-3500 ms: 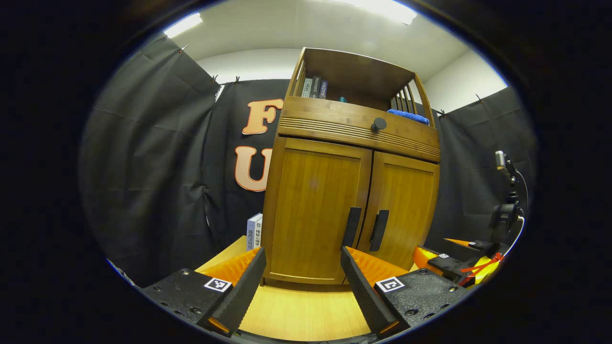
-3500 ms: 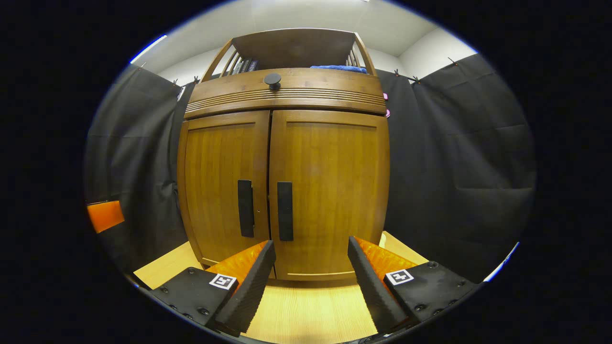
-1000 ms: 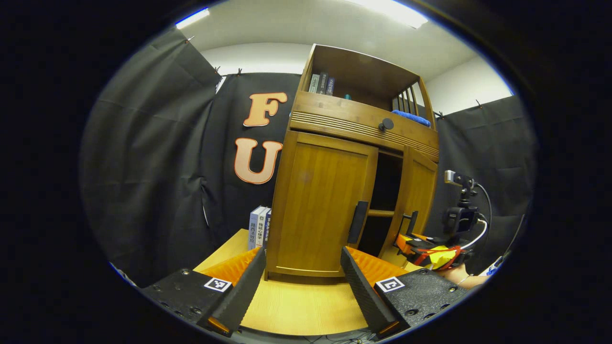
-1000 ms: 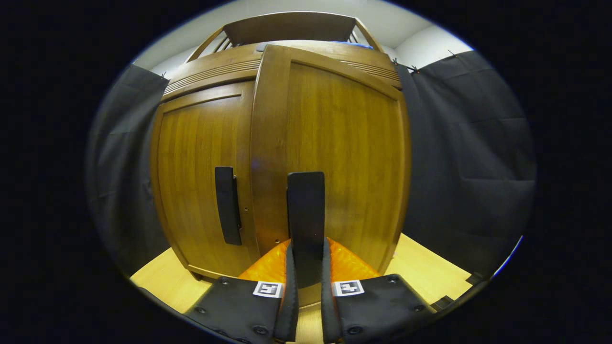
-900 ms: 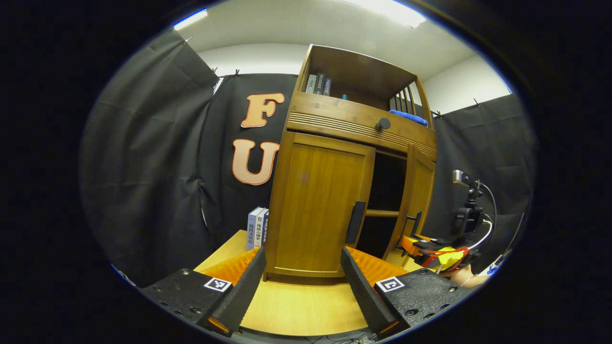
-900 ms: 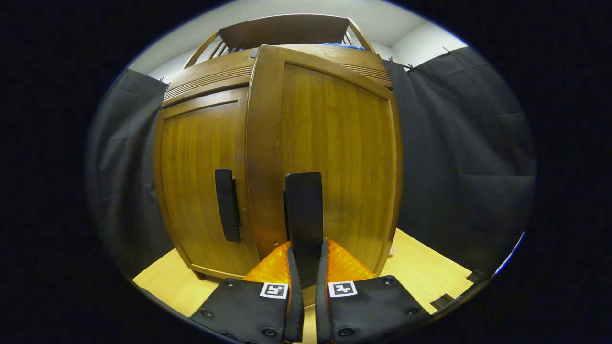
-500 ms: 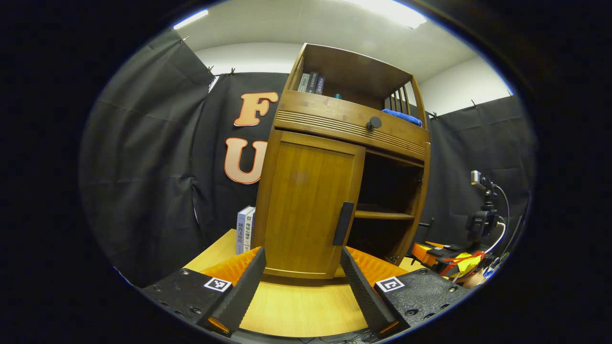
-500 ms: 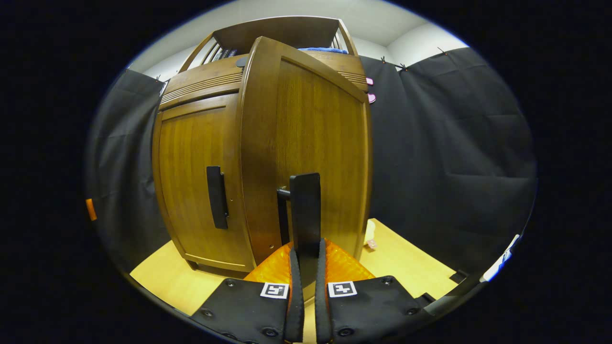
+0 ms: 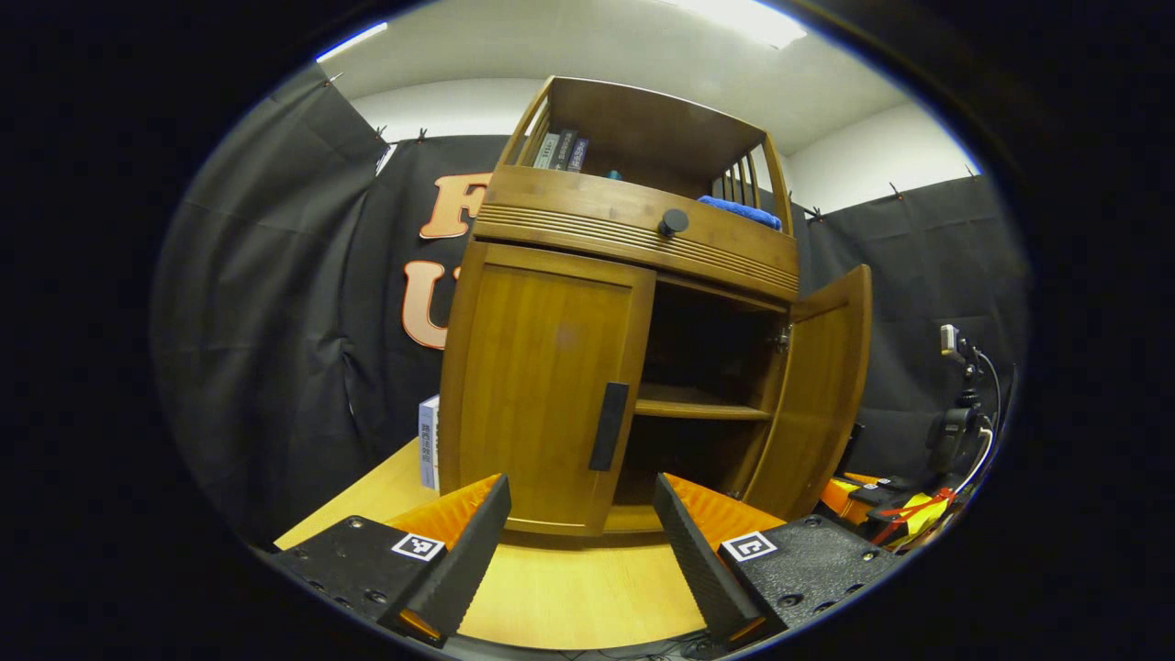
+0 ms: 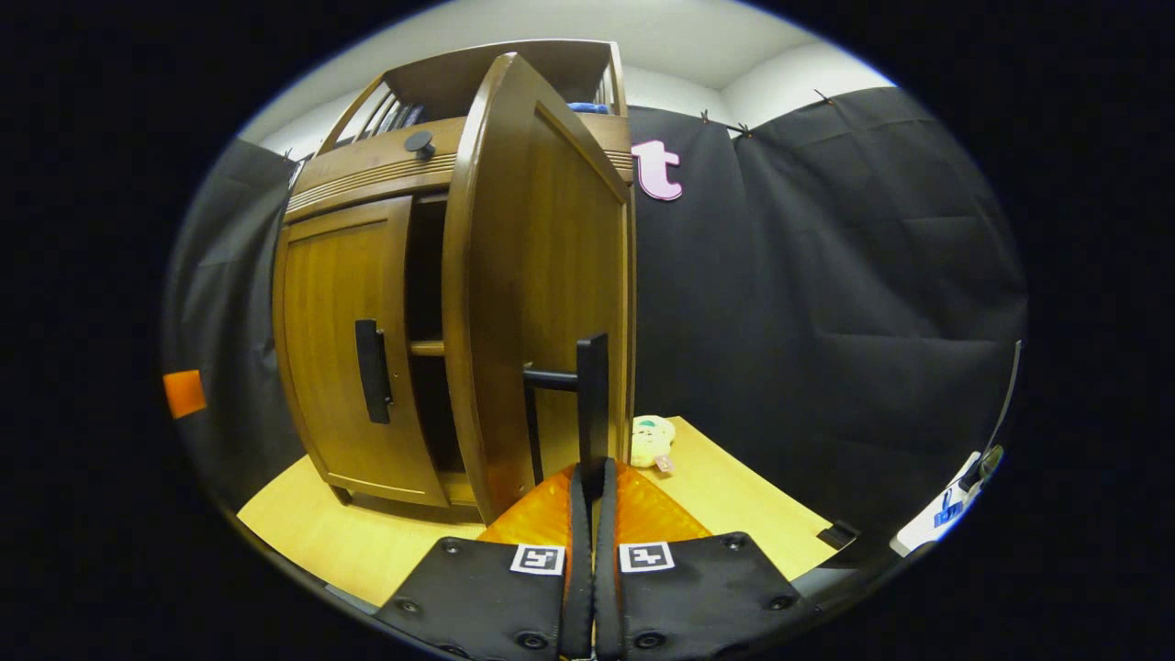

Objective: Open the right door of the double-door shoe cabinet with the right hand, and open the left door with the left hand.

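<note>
Right gripper (image 10: 587,487) clamped on right door handle (image 10: 592,404); right door (image 10: 542,275) swung wide; left gripper (image 9: 578,542) spread, empty, facing closed left door (image 9: 542,386); next: reach and pinch left door handle (image 9: 609,426).

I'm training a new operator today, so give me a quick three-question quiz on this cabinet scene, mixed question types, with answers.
1. True or false: the left door is shut.
2. What is the right gripper clamped on? A) the drawer knob B) the right handle C) a book
3. Fill in: the left gripper's jaws are ____.

Key: 1 true; 2 B; 3 open, holding nothing, short of the left handle.
</note>
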The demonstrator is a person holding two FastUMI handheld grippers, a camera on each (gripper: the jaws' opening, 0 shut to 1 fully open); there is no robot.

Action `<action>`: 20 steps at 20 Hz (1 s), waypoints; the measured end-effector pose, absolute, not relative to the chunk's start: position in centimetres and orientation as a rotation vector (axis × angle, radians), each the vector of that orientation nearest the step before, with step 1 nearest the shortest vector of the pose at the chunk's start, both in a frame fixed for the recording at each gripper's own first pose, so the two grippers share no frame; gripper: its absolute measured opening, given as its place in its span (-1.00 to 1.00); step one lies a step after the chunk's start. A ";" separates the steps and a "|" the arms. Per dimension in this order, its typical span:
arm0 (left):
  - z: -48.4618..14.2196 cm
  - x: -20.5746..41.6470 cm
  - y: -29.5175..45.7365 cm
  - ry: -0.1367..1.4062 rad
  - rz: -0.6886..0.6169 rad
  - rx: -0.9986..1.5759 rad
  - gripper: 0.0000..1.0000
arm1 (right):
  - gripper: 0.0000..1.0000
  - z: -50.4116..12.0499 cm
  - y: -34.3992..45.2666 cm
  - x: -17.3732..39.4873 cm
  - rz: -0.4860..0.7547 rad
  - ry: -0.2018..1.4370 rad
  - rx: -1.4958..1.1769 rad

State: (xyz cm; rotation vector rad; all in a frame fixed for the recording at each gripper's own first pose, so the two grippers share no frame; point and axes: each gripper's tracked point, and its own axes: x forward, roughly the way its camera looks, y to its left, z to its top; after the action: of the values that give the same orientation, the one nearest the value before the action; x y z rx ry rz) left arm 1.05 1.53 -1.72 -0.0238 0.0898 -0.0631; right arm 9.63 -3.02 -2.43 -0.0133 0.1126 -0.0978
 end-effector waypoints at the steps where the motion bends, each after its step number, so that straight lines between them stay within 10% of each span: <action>1: -1.7 1.2 0.9 0.088 -0.066 -0.025 0.89 | -0.83 -2.2 -3.7 9.6 -0.098 0.112 -0.014; 20: -1.9 2.6 -5.7 0.060 -0.021 0.027 0.83 | -0.85 -0.3 -12.0 7.5 -0.047 0.102 0.026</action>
State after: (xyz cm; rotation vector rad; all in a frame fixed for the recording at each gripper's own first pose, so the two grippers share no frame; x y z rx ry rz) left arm 2.64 -5.69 -1.86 0.0268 0.0603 -0.0210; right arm 7.54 -12.05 -0.32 0.0263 0.1022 -0.0465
